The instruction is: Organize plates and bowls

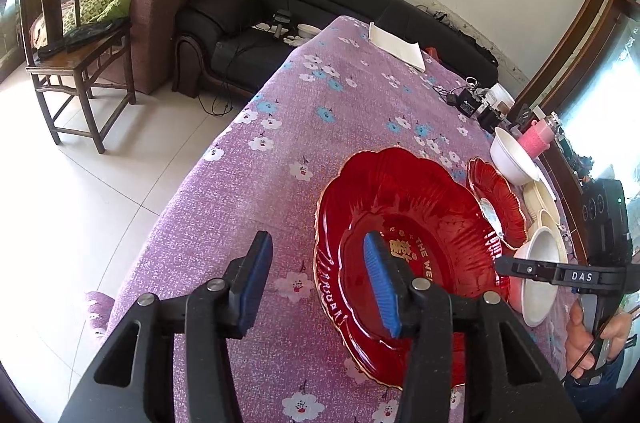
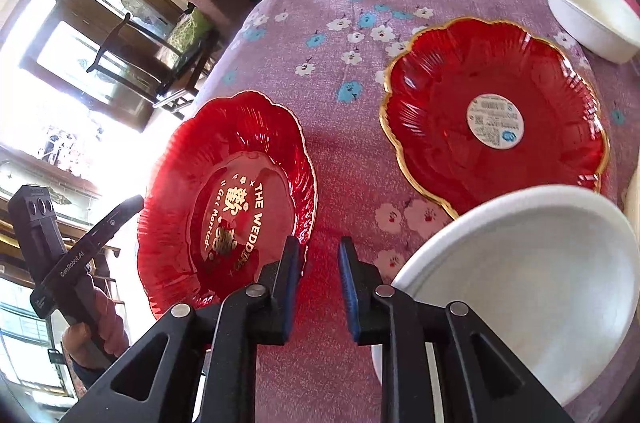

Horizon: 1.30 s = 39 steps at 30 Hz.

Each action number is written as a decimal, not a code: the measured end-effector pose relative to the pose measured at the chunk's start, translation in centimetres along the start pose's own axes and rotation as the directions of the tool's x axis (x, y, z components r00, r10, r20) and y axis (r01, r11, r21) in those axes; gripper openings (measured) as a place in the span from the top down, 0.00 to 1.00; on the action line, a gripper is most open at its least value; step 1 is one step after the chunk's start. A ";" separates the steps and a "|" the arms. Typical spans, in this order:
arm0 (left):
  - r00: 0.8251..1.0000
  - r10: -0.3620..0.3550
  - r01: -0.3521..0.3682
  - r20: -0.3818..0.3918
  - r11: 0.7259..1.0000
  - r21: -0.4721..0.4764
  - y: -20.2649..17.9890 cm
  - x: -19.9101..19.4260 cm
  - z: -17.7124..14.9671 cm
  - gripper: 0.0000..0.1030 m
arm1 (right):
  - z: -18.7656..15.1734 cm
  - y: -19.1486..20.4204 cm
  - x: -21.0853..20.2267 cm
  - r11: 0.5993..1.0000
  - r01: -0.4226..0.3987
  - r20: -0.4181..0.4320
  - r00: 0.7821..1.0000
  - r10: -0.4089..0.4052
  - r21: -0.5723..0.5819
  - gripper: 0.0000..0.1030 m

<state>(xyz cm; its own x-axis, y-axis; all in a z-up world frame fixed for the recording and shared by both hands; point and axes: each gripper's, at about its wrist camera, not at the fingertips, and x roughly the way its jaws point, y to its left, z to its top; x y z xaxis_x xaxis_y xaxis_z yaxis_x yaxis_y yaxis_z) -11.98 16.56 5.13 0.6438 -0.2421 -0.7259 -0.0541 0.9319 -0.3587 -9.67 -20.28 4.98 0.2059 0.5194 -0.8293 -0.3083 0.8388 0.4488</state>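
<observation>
Over the near rim of the lettered red plate [image 1: 404, 247], the left tool [image 1: 318, 283] gapes empty astride it, while beside that plate the right tool [image 2: 319, 283], slightly parted and empty, should seize the white bowl [image 2: 520, 283] squarely.

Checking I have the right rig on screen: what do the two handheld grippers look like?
Both grippers are black plastic with ribbed blue pads and silver pivot bolts. The left gripper shows "GenRobot.AI" lettering on its body in the right wrist view. The right gripper carries a white "DAS" label and a thin black cable at its handle.
</observation>
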 end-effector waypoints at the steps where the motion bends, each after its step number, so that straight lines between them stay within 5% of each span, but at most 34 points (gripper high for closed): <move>1: 1.000 -0.001 0.001 0.002 1.000 0.003 -0.2 -0.1 0.0 0.54 | -0.3 -0.2 -0.3 1.000 -0.004 0.000 1.000 0.004 0.004 0.76; 10: 1.000 -0.015 0.014 0.026 0.999 0.041 -2.3 -0.9 0.1 0.47 | -2.7 -0.8 -3.2 0.997 -0.080 0.042 0.996 0.081 -0.009 0.75; 17: 0.993 -0.101 0.095 0.055 0.990 0.104 -6.6 -2.0 -0.3 0.40 | -5.1 -1.0 -6.7 0.989 -0.140 0.161 0.976 0.146 -0.045 0.75; 31: 0.986 -0.153 0.166 -0.066 0.945 0.281 -16.3 1.8 -2.3 0.40 | -8.9 -5.3 -12.2 0.990 -0.128 0.307 0.942 0.140 -0.057 0.75; 39: 0.989 -0.108 0.137 -0.104 0.933 0.333 -20.1 3.6 -0.6 0.39 | -5.4 -9.0 -16.1 0.999 -0.036 0.403 0.915 0.022 0.028 0.75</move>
<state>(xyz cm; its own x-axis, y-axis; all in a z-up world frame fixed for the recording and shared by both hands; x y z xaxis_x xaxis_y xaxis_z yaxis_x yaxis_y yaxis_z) -9.01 -3.24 9.41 0.5628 -0.3681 -0.7401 0.2922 0.9262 -0.2384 -15.22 -37.06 12.54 0.5558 0.5594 -0.6150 -0.2896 0.8237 0.4875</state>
